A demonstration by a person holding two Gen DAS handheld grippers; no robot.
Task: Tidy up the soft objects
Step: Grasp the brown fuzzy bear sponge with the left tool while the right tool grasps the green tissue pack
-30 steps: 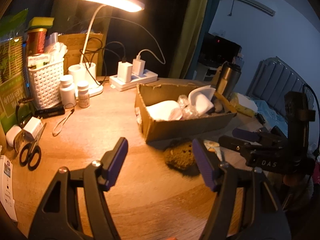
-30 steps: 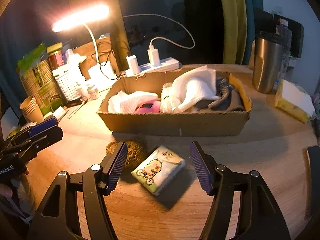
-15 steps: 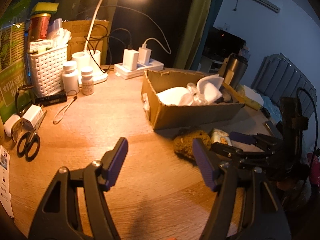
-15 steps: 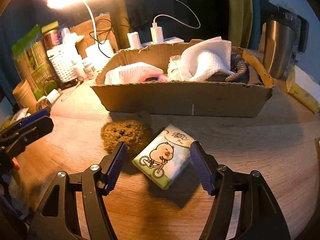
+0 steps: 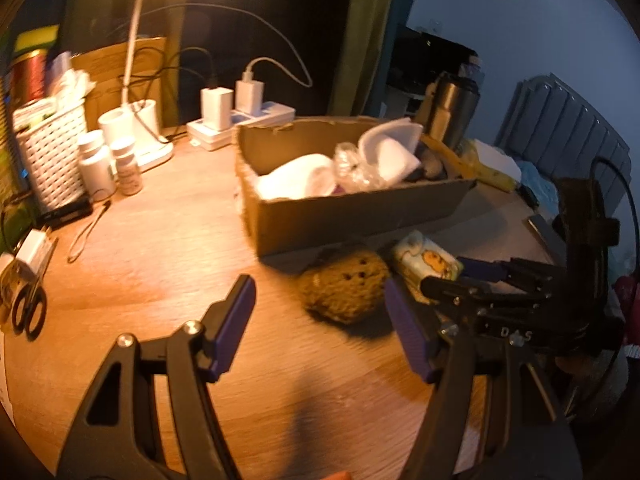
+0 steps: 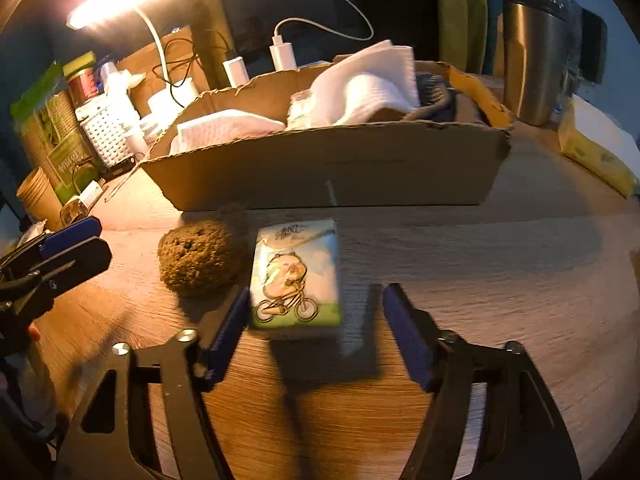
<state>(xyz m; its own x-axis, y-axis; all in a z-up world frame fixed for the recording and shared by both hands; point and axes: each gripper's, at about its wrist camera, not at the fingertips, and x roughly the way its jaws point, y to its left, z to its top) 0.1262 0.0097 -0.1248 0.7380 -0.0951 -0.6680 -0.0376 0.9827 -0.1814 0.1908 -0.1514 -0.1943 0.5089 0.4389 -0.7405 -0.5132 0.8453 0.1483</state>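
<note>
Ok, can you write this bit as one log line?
right gripper: open, straddling tissue pack | left gripper: open, empty | sponge: on desk | cardboard box: behind

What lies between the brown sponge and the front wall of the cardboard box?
Nothing: in the right wrist view, only bare shadowed table separates the brown sponge from the cardboard box.

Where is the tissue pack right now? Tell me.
In the right wrist view, the tissue pack lies on the table between the open right gripper's fingers, right of the brown sponge, before the cardboard box.
</note>
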